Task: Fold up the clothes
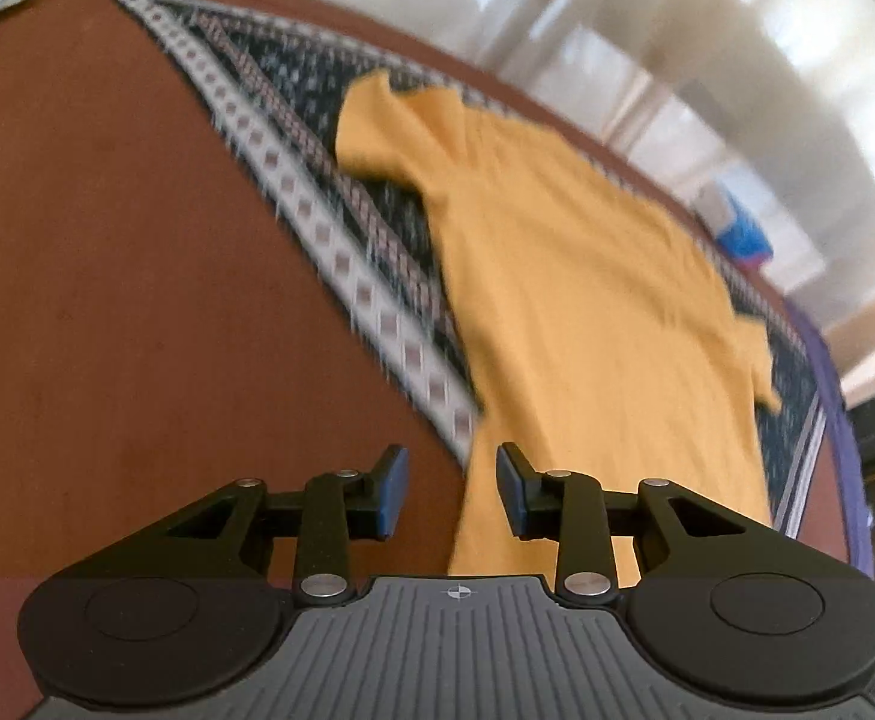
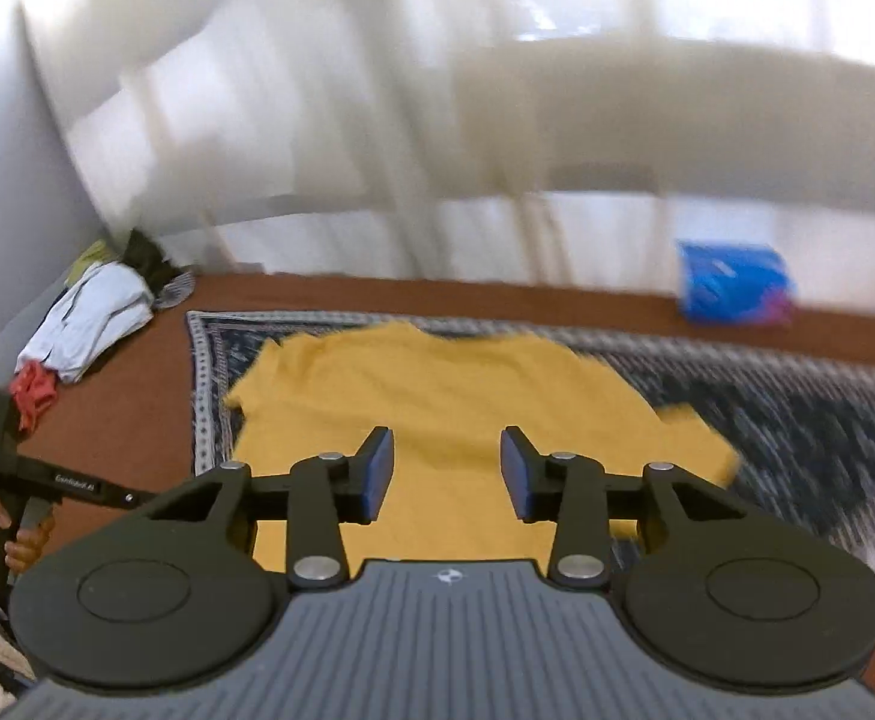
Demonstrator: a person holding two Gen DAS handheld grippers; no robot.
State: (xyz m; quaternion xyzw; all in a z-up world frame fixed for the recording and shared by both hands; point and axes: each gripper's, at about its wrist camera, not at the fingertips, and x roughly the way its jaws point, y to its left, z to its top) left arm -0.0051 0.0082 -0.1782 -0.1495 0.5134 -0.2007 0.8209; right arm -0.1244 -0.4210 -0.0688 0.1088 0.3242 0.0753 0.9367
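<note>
A yellow T-shirt [image 1: 587, 312] lies spread flat on a dark patterned rug [image 1: 293, 138]. In the left wrist view its hem is nearest and its sleeves are far. My left gripper [image 1: 452, 489] is open and empty, above the shirt's near left hem corner. In the right wrist view the same T-shirt [image 2: 437, 396] lies on the rug [image 2: 797, 420]. My right gripper [image 2: 446, 474] is open and empty, held above the shirt's near part. The left gripper's handle shows at the left edge of the right wrist view.
The rug lies on a red-brown floor [image 1: 107, 300]. A pile of other clothes [image 2: 83, 324] sits by the wall at far left. A blue package [image 2: 731, 282] lies on the floor beyond the rug. White curtains [image 2: 317, 120] hang behind.
</note>
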